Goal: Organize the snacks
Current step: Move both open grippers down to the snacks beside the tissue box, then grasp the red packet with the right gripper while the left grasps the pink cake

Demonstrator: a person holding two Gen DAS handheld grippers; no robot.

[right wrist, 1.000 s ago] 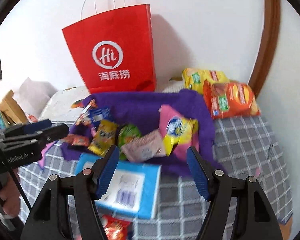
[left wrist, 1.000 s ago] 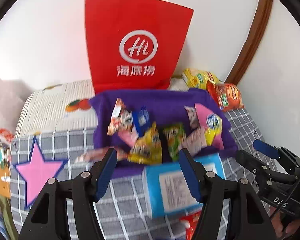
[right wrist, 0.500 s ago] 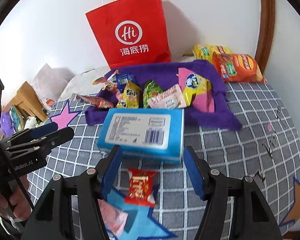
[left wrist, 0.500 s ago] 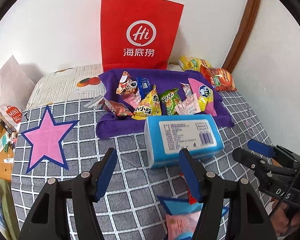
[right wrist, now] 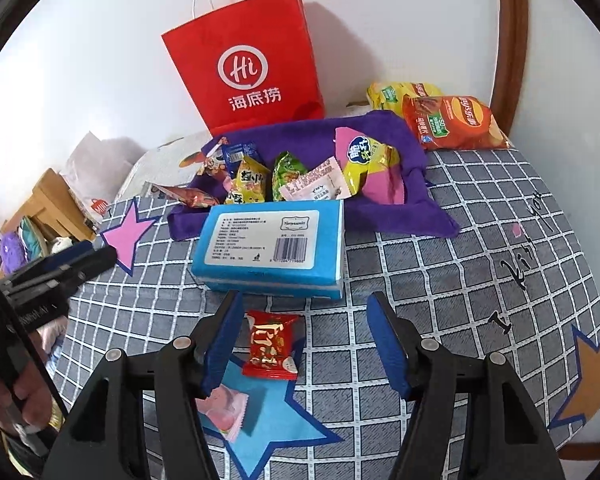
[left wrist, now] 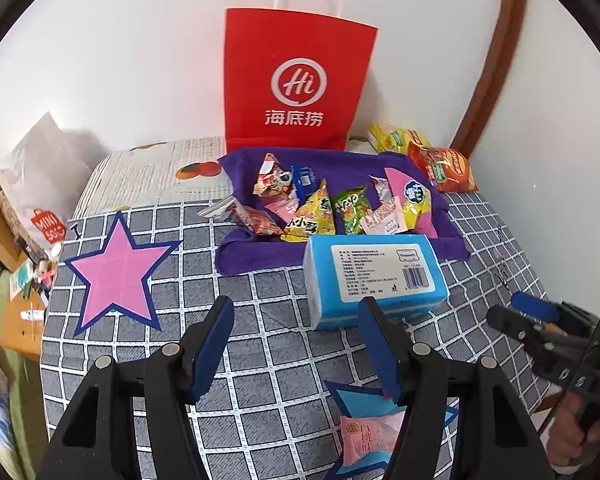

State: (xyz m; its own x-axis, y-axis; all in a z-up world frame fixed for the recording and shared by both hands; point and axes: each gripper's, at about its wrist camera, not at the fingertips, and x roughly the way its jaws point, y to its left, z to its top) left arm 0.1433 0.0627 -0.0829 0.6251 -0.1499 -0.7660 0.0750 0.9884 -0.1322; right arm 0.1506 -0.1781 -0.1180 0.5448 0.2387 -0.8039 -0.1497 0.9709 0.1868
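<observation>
Several small snack packets (left wrist: 320, 208) (right wrist: 292, 176) lie on a purple cloth (left wrist: 244, 256) (right wrist: 404, 216) before a red paper bag (left wrist: 296, 80) (right wrist: 248, 72). A blue box (left wrist: 374, 278) (right wrist: 272, 244) lies at the cloth's near edge. A red snack packet (right wrist: 270, 344) and a pink packet (left wrist: 370, 438) (right wrist: 224, 410) lie on the checked tablecloth near me. My left gripper (left wrist: 296, 348) is open and empty, held above the cloth in front of the blue box. My right gripper (right wrist: 304, 340) is open and empty, above the red packet.
Two chip bags, yellow (right wrist: 400, 92) and orange (left wrist: 444, 168) (right wrist: 452, 122), lie at the back right by a brown door frame (left wrist: 492, 52). A pink star (left wrist: 120, 272) marks the tablecloth on the left. A wooden stool and clutter (right wrist: 48, 208) stand past the left edge.
Both grippers have pulled back and up from the purple cloth; the blue box, red packet and pink packet now show in front of them. Both stay open.
</observation>
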